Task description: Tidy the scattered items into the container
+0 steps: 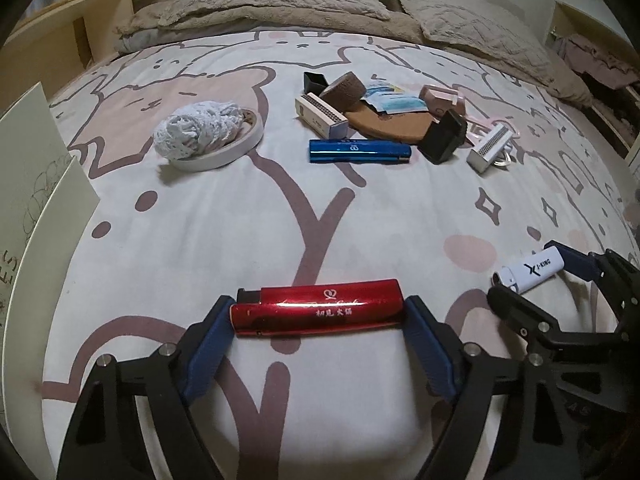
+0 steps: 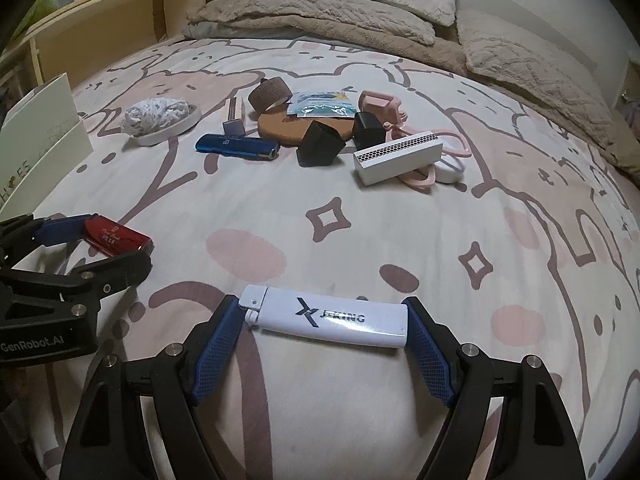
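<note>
Pink-and-white cartoon bedsheet (image 1: 280,220) bears the left claw (image 1: 320,316) clamping a red lighter (image 1: 316,312), right claw (image 2: 324,320) a white lighter (image 2: 328,318).

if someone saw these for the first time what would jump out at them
Each gripper spans a lighter end to end: the left gripper is on a shiny red lighter, the right gripper on a white lighter, low over a cartoon-print bedsheet. Farther up the bed lies a cluttered pile with a blue lighter at its near edge, and a white dish of crumpled white stuff to its left.
</note>
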`<state>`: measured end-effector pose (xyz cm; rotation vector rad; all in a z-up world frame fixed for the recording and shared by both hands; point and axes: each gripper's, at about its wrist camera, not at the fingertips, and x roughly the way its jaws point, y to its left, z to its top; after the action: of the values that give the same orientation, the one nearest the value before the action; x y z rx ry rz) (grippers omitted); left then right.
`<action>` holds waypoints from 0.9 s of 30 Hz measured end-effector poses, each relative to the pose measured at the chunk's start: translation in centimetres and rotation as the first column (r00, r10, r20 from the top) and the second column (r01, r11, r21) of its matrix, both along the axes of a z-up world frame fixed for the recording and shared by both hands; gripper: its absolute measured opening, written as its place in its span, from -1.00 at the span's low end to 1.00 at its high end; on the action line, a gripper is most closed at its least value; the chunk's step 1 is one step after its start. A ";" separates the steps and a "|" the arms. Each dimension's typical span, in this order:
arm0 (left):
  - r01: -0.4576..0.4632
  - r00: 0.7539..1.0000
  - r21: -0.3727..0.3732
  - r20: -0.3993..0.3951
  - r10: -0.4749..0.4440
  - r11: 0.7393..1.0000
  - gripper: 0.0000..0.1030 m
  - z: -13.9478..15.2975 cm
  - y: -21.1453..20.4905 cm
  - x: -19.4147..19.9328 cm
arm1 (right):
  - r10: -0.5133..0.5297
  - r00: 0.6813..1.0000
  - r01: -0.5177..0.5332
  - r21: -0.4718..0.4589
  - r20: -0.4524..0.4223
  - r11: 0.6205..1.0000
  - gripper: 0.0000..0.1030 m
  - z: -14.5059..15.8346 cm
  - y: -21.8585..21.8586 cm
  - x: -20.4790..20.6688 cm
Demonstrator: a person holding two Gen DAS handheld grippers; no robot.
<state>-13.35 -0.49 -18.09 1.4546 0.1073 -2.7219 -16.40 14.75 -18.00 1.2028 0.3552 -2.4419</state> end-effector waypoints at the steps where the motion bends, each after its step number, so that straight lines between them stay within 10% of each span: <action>1: 0.005 1.000 -0.002 0.001 -0.005 1.000 0.63 0.0 0.1 0.0 | -0.001 1.000 0.001 -0.003 0.000 1.000 0.57 0.0 0.0 0.1; 27: 0.042 0.999 -0.014 0.007 -0.042 0.999 0.63 1.0 0.6 3.5 | -0.054 0.999 0.054 -0.034 -0.004 0.998 0.57 0.6 0.8 3.2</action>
<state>-9.81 0.07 -17.06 1.4786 0.0581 -2.7452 -13.16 15.60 -17.40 1.2074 0.2850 -2.4864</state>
